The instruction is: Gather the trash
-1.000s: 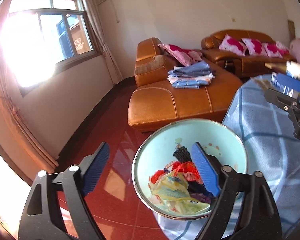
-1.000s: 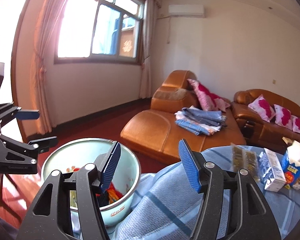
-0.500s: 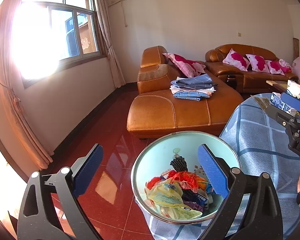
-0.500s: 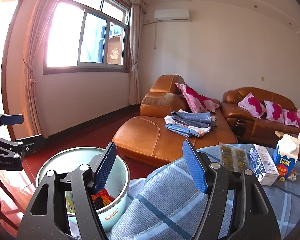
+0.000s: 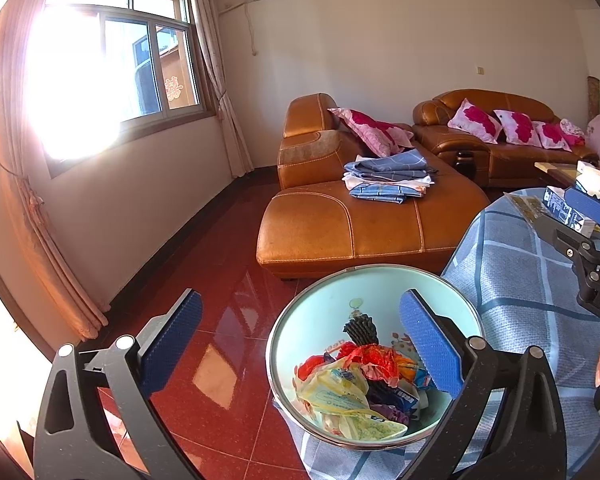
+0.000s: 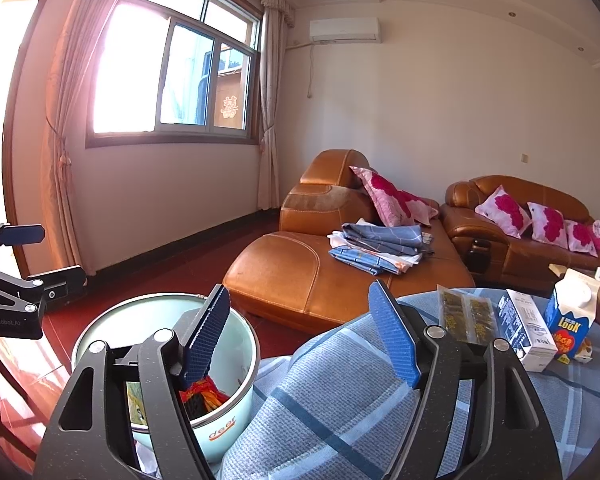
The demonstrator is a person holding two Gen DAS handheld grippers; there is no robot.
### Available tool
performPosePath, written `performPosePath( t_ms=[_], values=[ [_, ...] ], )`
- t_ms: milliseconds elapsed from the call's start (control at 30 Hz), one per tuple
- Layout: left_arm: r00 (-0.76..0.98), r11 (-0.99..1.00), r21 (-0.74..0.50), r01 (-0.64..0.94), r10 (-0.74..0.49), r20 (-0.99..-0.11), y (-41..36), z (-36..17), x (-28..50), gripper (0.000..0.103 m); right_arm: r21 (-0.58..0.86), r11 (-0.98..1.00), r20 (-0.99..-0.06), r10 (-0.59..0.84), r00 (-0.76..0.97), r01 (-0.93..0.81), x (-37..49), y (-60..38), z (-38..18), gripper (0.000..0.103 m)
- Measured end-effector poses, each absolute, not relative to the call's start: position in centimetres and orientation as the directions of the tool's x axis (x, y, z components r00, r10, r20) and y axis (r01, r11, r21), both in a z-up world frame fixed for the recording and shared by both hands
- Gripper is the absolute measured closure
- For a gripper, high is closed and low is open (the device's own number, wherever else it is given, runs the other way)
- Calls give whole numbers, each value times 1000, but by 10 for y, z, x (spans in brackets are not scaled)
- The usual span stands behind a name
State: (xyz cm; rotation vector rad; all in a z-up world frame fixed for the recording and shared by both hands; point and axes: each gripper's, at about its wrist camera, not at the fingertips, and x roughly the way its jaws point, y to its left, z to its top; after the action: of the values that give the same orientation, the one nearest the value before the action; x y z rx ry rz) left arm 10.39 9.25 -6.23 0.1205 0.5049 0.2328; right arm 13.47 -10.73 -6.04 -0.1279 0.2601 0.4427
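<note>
— Both tools' jaws just widened; view now shows more ceiling.
— Left tool (image 5: pixel 300 344): wide open, empty. Right tool (image 6: pixel 300 332): open, empty.
— Trash (image 5: pixel 356 388): inside bin (image 5: pixel 316 316), beneath left tool, at desk (image 5: pixel 512 280) edge.

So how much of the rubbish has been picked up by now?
Partly done: wrappers already fill the pale green basin. Nothing is in hand; the left hand-held gripper and right hand-held gripper have just been opening, both empty. Left: a snack packet and two cartons on the tablecloth.
</note>
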Motion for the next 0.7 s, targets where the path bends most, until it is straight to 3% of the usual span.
performPosePath(
  t_ms=[700],
  values=[
    [848,966,173,-193,253,-465,95,-63,105,6,-67,896,-274,406,872,-439,136,-108,-60,30]
  ],
)
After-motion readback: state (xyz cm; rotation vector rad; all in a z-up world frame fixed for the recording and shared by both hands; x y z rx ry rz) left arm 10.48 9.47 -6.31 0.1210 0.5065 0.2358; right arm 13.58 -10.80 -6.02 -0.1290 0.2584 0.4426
